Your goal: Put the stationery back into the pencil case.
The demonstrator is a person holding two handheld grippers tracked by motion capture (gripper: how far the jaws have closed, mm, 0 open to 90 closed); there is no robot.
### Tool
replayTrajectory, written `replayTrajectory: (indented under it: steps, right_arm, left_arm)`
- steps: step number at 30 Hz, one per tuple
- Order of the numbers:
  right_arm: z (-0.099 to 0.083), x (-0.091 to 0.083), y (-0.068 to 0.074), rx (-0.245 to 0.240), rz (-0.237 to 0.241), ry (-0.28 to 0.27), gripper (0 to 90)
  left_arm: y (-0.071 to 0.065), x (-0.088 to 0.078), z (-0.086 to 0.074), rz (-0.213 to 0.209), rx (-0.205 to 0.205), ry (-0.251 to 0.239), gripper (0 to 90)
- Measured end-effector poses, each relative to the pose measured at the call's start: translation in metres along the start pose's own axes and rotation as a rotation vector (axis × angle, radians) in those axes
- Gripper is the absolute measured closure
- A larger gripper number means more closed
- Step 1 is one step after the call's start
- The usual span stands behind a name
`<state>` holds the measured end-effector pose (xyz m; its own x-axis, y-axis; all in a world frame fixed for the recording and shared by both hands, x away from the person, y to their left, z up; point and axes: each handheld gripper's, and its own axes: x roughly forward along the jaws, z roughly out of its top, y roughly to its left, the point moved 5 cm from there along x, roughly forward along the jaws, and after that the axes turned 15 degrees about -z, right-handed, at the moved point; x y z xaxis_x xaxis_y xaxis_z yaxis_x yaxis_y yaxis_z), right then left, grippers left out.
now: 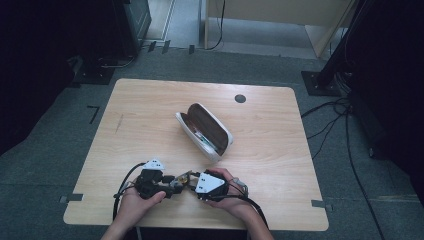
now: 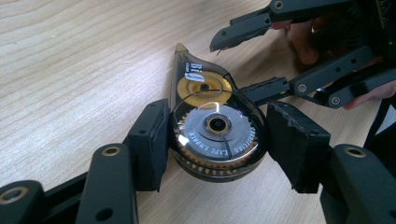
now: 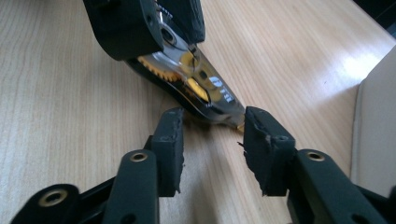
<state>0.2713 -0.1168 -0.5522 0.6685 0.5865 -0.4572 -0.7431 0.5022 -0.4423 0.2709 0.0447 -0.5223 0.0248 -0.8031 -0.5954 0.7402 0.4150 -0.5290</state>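
A clear, teardrop-shaped correction tape dispenser (image 2: 217,126) with yellow gears is held just above the wooden table (image 1: 150,100), near its front edge. My left gripper (image 2: 217,140) is shut on the dispenser's round body, one pad on each side. In the high view the left gripper (image 1: 175,181) and the right gripper (image 1: 189,177) meet nose to nose. My right gripper (image 3: 212,140) faces the dispenser's (image 3: 205,88) narrow tip, which reaches just between its pads. One jaw lies close along the dispenser's side and the other stands apart from it. The right gripper is open.
An open white glasses case (image 1: 205,130) with a brown lining lies mid-table, beyond the grippers; its pale side (image 3: 378,116) shows at the right gripper view's right edge. A round cable hole (image 1: 240,98) sits near the table's far edge. Cables and dark stands are on the floor around it.
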Motion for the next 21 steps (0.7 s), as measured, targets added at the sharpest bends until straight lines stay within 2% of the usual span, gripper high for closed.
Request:
replayTrajectory:
  steps: [7,14,18,19,21]
  right_arm:
    - [0.000,0.003,0.005,-0.096,-0.039,-0.018,62.2]
    - [0.001,0.005,0.006,-0.159,-0.085,-0.052,66.1]
    - [0.000,0.003,0.009,-0.208,-0.135,-0.084,75.3]
    - [-0.001,0.002,0.010,-0.225,-0.142,-0.082,86.9]
    - [-0.002,0.001,0.012,-0.231,-0.148,-0.079,90.0]
  left_arm:
    - [-0.002,0.000,0.004,-0.017,0.001,0.019,42.1]
    - [-0.002,-0.002,0.012,-0.024,0.002,0.035,42.1]
    - [-0.001,-0.005,0.015,-0.064,-0.007,0.008,43.4]
    - [-0.001,-0.005,0.016,-0.072,-0.007,-0.002,47.9]
    - [-0.002,-0.007,0.019,-0.070,0.005,-0.012,45.9]
